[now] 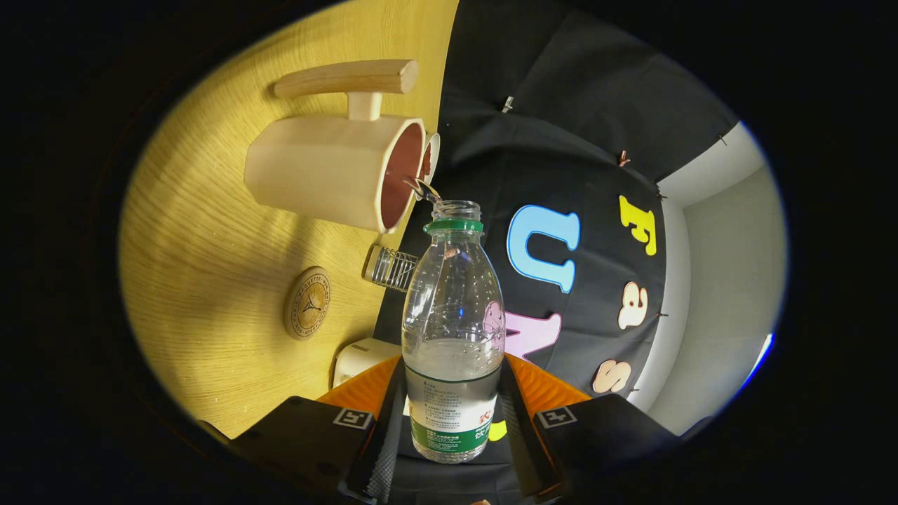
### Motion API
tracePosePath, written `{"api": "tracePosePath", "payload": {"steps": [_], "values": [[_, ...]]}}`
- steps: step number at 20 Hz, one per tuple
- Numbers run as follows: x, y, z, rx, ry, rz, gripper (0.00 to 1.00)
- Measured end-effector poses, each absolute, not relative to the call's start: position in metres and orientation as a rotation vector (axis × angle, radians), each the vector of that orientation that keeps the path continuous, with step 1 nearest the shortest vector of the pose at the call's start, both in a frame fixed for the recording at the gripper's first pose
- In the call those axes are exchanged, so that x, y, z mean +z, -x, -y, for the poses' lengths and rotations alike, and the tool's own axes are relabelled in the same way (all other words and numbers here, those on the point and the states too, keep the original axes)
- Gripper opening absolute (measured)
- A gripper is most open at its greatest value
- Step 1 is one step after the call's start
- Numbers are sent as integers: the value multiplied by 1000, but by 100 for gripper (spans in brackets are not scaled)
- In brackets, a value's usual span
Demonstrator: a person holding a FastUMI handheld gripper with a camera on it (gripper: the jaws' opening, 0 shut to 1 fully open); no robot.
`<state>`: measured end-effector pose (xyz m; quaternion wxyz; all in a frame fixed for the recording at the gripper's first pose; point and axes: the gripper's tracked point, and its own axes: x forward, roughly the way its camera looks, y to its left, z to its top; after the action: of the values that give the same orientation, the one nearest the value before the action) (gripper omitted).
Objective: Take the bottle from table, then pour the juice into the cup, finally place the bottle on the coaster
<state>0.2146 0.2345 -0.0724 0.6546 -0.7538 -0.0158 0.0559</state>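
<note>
Pouring: tool (pixel 452 421) clamps bottle (pixel 453 337) between both fingers, tilted so its mouth meets the cup (pixel 337 172) rim just ahead.

The camera rides on the gripper (pixel 452 421), looking forward along its fingers, rolled sideways, close to the yellow wooden table (pixel 210 280).

No legible text. Label (pixel 449 421) on the bottle (pixel 452 294), clamped between both gripper (pixel 454 365) fingers: print unreadable. Coaster (pixel 307 303) beyond them: rim lettering blurred.
</note>
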Motion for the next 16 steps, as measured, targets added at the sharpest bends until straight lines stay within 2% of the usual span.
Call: {"api": "tracePosePath", "payload": {"steps": [16], "values": [[-62,-216,-234,138,1819,69,69]]}}
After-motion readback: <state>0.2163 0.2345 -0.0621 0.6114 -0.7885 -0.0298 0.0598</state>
